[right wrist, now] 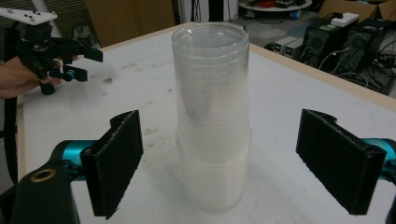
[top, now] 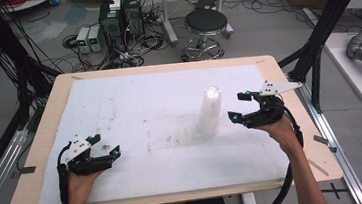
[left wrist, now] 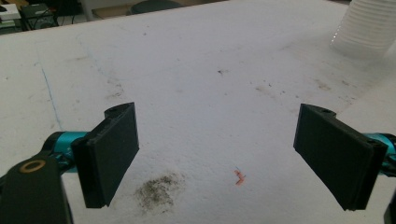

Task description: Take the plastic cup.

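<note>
With jaws spread, the right gripper (top: 238, 105) at the cup stack's (top: 209, 111) three o'clock could topple it by nudging it off-centre.

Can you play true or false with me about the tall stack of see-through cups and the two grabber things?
1. The stack of clear cups stands upright on the white mat. True.
2. The right gripper squeezes the stack. False: its jaws stand open, apart from the cups.
3. The left gripper holds a cup. False: its open jaws have nothing between them.
4. A dark smudge marks the mat near the left gripper. True.
5. The stack has tipped over. False: it is upright.
</note>
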Demonstrator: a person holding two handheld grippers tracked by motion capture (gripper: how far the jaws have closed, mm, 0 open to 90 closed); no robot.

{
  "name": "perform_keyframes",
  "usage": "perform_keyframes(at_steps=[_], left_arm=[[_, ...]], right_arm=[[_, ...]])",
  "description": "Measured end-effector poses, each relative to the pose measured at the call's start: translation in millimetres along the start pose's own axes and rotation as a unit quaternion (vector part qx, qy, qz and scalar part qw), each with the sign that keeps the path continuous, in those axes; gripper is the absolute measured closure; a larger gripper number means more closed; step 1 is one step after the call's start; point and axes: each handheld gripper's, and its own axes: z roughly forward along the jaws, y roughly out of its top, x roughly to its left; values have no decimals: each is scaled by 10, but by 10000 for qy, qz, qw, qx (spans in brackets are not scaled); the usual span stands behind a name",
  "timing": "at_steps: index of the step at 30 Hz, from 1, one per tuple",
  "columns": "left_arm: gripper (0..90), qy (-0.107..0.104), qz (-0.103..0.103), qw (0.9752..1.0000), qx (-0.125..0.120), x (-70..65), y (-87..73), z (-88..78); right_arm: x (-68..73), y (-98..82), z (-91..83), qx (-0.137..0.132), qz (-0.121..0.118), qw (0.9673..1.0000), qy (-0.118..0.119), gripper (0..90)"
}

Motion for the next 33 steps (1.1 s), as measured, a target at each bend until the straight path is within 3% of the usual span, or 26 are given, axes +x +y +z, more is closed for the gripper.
perform_keyframes(at_steps=[7, 19, 33], left_arm=[[140, 1, -11, 10000, 1, 0, 0, 0], [140, 6, -18, 10000, 1, 0, 0, 0], [140, 5, -1, 10000, -4, -1, -1, 0]], right_arm=[[-46, 131, 69, 49, -101, 9999, 119, 144], [-167, 299, 276, 146, -344, 9972, 652, 144], [-185, 323, 459, 365, -446, 9952, 790, 144]])
